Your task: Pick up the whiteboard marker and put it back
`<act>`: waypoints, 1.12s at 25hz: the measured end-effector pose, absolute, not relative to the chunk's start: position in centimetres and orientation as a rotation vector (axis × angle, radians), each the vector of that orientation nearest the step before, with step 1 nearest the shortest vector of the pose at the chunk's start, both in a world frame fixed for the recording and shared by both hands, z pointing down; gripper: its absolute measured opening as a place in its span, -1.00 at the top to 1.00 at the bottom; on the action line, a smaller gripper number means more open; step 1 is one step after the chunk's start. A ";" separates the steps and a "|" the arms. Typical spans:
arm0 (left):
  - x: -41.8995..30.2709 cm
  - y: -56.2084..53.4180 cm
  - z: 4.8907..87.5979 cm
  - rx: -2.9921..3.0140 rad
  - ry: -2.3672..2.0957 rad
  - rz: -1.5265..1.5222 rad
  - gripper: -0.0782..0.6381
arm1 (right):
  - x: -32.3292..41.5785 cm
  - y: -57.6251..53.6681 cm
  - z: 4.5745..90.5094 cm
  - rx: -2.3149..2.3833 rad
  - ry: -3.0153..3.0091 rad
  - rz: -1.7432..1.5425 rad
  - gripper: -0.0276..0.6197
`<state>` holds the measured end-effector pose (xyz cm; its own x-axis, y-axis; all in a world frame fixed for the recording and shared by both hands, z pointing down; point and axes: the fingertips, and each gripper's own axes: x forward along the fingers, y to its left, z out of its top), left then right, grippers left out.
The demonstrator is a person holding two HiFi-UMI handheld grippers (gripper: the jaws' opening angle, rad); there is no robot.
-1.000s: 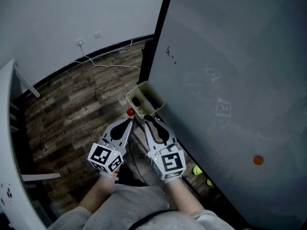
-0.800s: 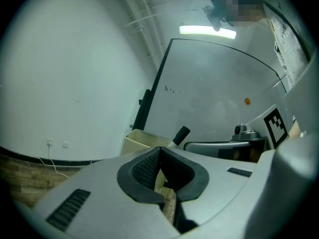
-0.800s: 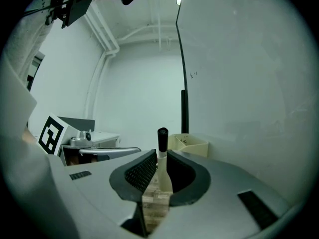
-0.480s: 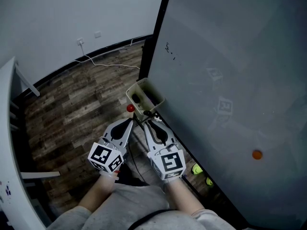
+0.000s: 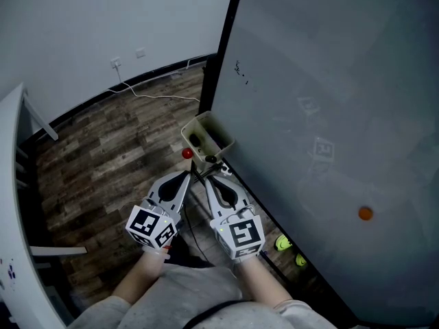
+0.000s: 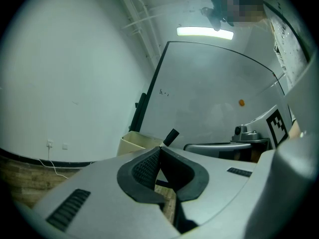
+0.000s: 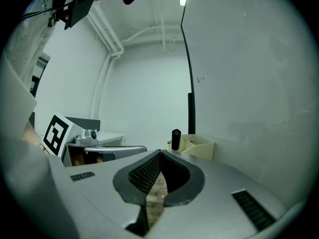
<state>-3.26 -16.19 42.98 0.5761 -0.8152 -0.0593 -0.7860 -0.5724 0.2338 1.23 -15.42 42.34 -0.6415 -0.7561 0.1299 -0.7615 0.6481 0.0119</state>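
Observation:
A beige holder (image 5: 197, 129) hangs at the lower left corner of the whiteboard (image 5: 329, 81). At its near end a marker (image 5: 211, 160) with a black cap sticks up. The marker (image 6: 172, 136) leans just past the left jaw tips, and the marker (image 7: 175, 137) stands beside the holder (image 7: 199, 146) in the right gripper view. My left gripper (image 5: 186, 175) and right gripper (image 5: 208, 178) sit side by side just short of the holder. Both the left gripper (image 6: 159, 148) and the right gripper (image 7: 159, 153) have their tips together with nothing seen between them.
A small red object (image 5: 186, 154) lies left of the holder. An orange magnet (image 5: 365, 213) sticks to the board. Green objects (image 5: 282, 242) lie at the board's foot. A white cable (image 5: 158, 94) runs over the wood floor, and a white table edge (image 5: 10, 184) is at the far left.
Both grippers have stayed almost still and shut. The view has drifted slightly, so the holder and marker sit a little higher in the picture.

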 end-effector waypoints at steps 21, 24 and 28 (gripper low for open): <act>-3.3 -12.6 43.3 2.620 -1.376 -0.245 0.74 | 0.9 -12.2 42.8 1.206 -2.757 0.069 0.86; -3.2 -11.9 43.2 2.616 -1.383 -0.253 0.74 | 1.1 -11.5 42.7 1.199 -2.759 0.066 0.86; -2.9 -11.5 43.7 2.609 -1.377 -0.251 0.74 | 1.2 -11.1 42.9 1.198 -2.760 0.066 0.86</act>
<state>-2.86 -11.46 43.72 0.5565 -0.8283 -0.0648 -0.7978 -0.5545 0.2365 1.24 -11.14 42.86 -0.6759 -0.7239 0.1382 -0.7296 0.6837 0.0126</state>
